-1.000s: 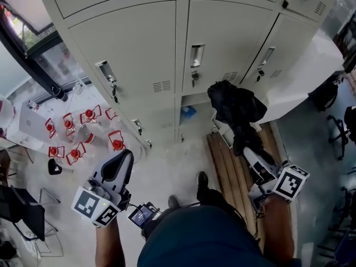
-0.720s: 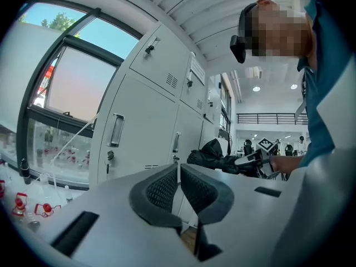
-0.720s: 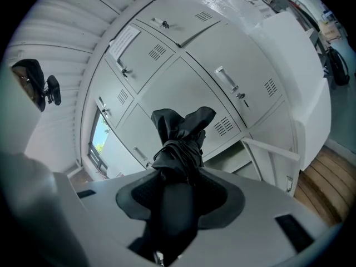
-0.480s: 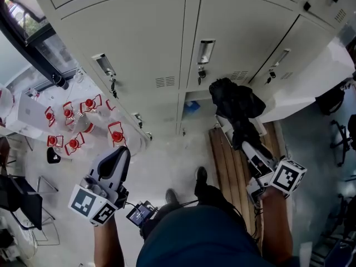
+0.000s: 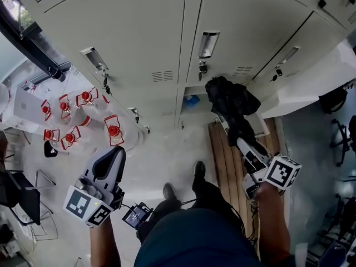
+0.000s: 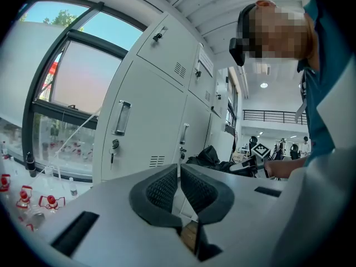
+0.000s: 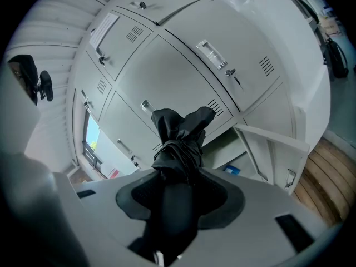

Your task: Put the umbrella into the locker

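Since a second earlier, the right gripper (image 5: 243, 144) has dropped against the grey steel locker fronts (image 5: 139, 43), bringing the folded black fabric umbrella (image 5: 231, 102) nearer the open lower locker compartment (image 5: 192, 100). Free room lies between that compartment's left frame and its white door (image 5: 308, 82), swung out right. Right jaws clamp the umbrella, canopy projecting ahead, just short of the opening; the left gripper (image 5: 114, 153) is closed, empty.

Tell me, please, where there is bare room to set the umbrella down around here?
Free: the open locker beside its blue box; the floor between the red-capped bottles and the wooden bench; the bench's slats. Crowded: the left floor, among those bottles.
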### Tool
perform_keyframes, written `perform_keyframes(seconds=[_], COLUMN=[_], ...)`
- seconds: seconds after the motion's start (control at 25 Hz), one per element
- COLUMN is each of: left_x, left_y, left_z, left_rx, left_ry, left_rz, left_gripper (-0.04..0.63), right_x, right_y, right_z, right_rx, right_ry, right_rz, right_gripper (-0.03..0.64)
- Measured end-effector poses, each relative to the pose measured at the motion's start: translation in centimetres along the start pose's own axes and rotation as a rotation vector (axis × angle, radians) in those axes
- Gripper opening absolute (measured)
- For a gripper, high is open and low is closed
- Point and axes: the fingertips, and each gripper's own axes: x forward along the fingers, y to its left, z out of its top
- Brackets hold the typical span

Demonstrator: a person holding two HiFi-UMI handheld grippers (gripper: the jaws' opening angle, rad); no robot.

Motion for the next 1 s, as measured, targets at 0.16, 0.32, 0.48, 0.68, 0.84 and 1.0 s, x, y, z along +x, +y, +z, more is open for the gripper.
perform_keyframes(seconds=[0.16,0.32,0.48,0.68,0.84,1.0], left_x=[0.6,1.5,2.2,2.8,3.3,3.9], left_y=[0.6,1.1,1.3,1.1,0.7,0.5], left_z=[-0.6,-1.5,-2.6,-3.8,-4.9,-6.0], left_rx=[-0.007,-0.017,-0.027,-0.039,-0.053,-0.066], left_ry=[0.017,0.036,0.059,0.077,0.090,0.106], left_rz=[0.008,0.011,0.015,0.019,0.022,0.025], left_gripper=[0.034,0.034,0.034,0.034,0.034,0.034], right_x=[1.4,3.0,4.3,5.7,6.7,7.3], right_y=[-1.4,-3.3,-5.1,-7.1,-8.3,-9.8], right_z=[-0.4,-0.7,-1.1,-2.2,-3.0,-4.1], right_rx=[0.009,0.020,0.023,0.026,0.027,0.023], right_ry=[0.019,0.035,0.057,0.092,0.119,0.150], right_rz=[-0.015,-0.029,-0.053,-0.069,-0.071,-0.079], right_gripper=[0.183,0.183,0.183,0.183,0.183,0.183])
